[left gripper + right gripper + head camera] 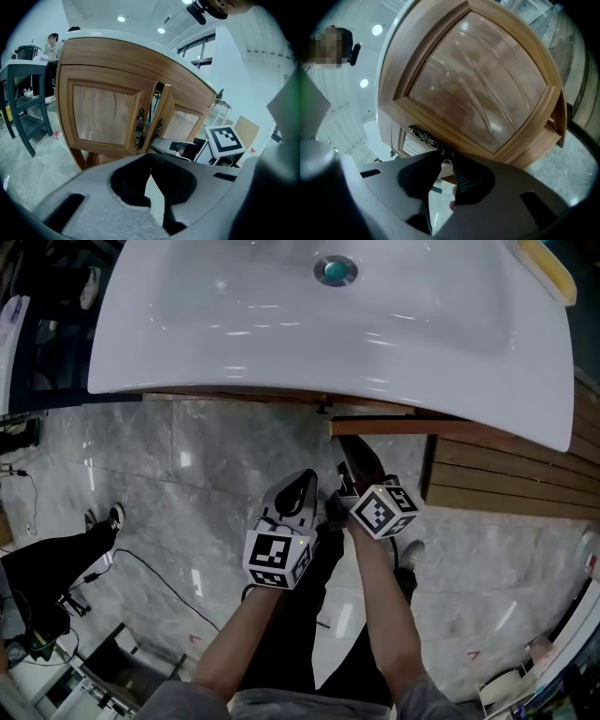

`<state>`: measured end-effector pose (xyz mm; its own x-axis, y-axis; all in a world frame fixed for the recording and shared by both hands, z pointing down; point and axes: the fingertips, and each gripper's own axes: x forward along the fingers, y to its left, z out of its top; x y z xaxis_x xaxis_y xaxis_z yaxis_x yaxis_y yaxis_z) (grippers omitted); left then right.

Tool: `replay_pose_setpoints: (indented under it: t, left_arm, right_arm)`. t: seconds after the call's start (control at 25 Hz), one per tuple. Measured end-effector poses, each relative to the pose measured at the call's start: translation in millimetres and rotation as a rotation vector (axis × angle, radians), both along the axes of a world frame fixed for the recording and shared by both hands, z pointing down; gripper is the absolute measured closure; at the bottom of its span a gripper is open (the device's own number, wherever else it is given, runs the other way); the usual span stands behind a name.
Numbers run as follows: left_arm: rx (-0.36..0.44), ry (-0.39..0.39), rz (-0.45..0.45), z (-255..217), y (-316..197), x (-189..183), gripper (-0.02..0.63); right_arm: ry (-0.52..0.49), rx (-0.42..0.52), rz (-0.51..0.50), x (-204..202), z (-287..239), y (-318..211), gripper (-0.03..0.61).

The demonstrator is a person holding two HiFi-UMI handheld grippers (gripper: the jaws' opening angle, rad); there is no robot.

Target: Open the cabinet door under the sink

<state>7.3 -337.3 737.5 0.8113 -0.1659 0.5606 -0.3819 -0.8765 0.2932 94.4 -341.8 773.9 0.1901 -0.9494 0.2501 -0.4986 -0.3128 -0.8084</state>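
The wooden cabinet door with a paler centre panel [478,79] hangs under the sink on the right side of the wooden cabinet [112,56]. It stands slightly ajar, its top edge jutting out beneath the basin in the head view. The grey marble floor [187,512] spreads below. Above, the glossy white sink [234,324] has a round green drain plug [335,270]. The matching left-hand door [103,115] sits flush. The right tongs [446,157] are clamped narrowly on the end of the door's black ornate metal handle [424,137]. The left tongs [150,157] hang near the doors, tips together, holding nothing.
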Motion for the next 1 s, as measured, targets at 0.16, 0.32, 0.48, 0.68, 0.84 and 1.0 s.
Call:
replay_pose_setpoints:
  t: [0.16, 0.32, 0.48, 0.68, 0.84, 1.0]
  left_arm:
    - [0.013, -0.012, -0.026, 2, 18, -8, 0.606]
    - [0.026, -0.021, -0.042, 2, 46, -17, 0.606]
    - [0.035, -0.018, -0.054, -4, 71, -21, 0.606]
    - [0.037, -0.024, -0.059, -3, 95, -25, 0.606]
    - [0.042, -0.026, -0.065, -4, 115, -22, 0.606]
    - [0.039, -0.028, -0.078, -3, 133, -19, 0.606]
  right_arm:
    - [-0.002, 0.007, -0.055, -11, 0, 16, 0.497]
    - [-0.019, 0.025, -0.099, -24, 0, 39, 0.498]
    - [-0.025, 0.040, -0.143, -32, -4, 62, 0.499]
    - [-0.024, 0.041, -0.189, -41, -4, 83, 0.499]
    - [-0.023, 0.037, -0.231, -46, -4, 102, 0.499]
    - [-0.027, 0.034, -0.276, -51, -5, 125, 0.499]
